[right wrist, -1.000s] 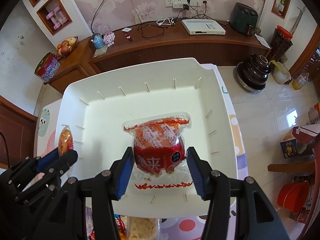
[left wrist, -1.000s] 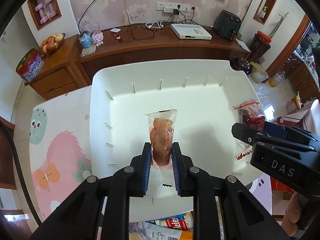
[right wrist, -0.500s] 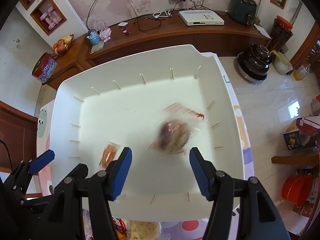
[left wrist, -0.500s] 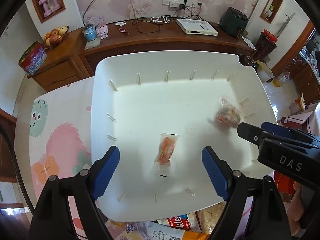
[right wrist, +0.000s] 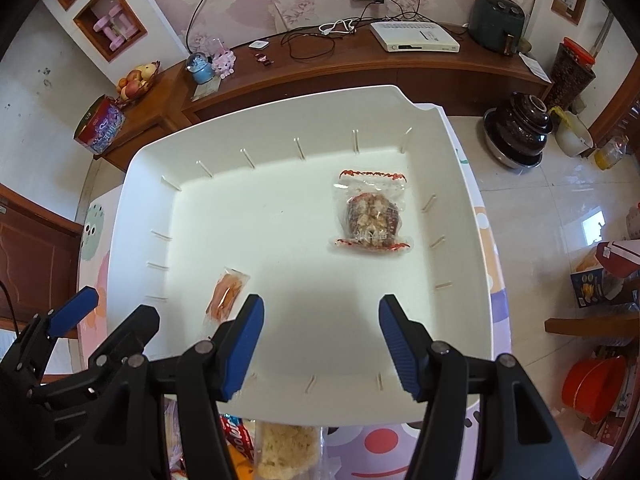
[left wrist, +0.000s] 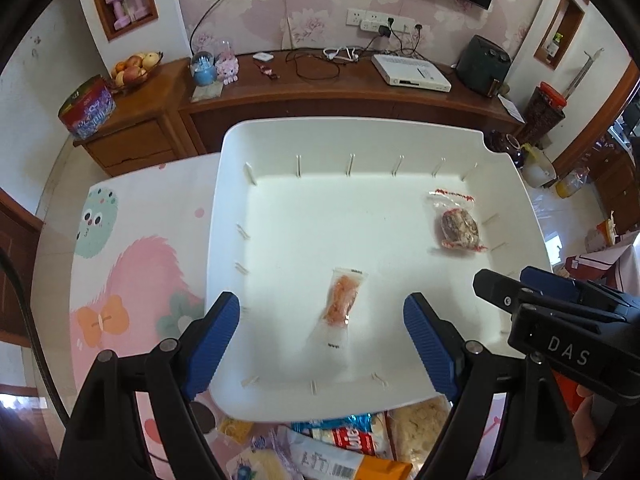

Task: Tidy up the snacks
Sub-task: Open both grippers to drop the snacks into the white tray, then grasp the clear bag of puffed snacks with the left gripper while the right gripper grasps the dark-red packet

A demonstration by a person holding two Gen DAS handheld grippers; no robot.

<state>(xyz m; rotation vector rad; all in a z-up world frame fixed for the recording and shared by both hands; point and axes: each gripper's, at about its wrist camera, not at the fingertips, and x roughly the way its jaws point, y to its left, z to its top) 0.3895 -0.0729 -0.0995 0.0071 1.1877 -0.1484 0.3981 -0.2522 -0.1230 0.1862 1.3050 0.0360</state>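
A white bin lies below both grippers. On its floor rests a narrow clear packet with an orange snack. A wider clear packet with red trim and a brown snack lies toward the bin's right side. My left gripper hangs open above the orange packet, with nothing pressed between its blue pads. My right gripper is open too, above bare bin floor, nearer than the brown packet. The right gripper's body shows at the right of the left wrist view.
Several more snack packets lie on the cartoon-print mat just in front of the bin. Behind the bin runs a wooden cabinet with a fruit bowl, a tin and electronics. A dark pot stands on the floor at right.
Both grippers were shut on their packets and have opened. The orange packet and the red-trimmed packet dropped onto the bin floor. Both grippers rose slightly above the bin.
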